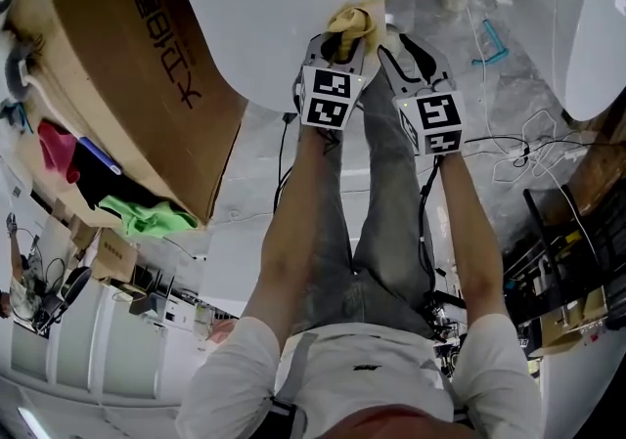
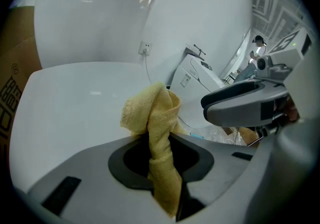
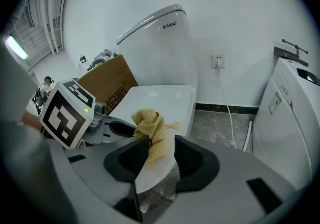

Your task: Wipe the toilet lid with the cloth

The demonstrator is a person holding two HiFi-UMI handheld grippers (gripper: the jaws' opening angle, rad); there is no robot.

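Overhead, the left gripper [image 1: 336, 40] holds the yellow cloth [image 1: 354, 22] at the toilet lid's [image 1: 274, 7] near edge, with the right gripper [image 1: 405, 44] just beside it. Left gripper view: jaws clamped on the cloth, over the lid. Right gripper view: jaws apart and holding nothing, the cloth showing beyond them

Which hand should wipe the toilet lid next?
Left. The left hand-held gripper is shut on the yellow cloth at the toilet lid edge; the right hand-held gripper is open, holding nothing.
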